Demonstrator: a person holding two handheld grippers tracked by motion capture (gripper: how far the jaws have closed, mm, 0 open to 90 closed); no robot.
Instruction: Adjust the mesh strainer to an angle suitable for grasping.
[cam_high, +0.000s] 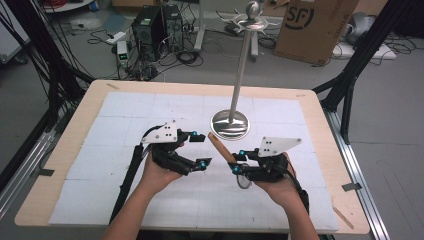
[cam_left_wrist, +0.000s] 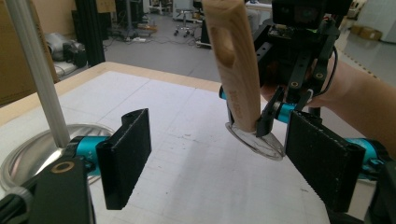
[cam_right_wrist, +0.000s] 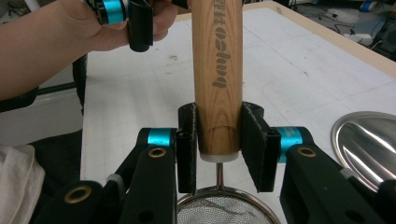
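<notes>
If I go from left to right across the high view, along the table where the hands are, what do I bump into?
left gripper → wooden handle of the strainer → right gripper

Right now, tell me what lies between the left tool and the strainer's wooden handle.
Nothing but bare white table cover: the left gripper view shows the open left tool facing the wooden handle, with only air and cover between.
</notes>
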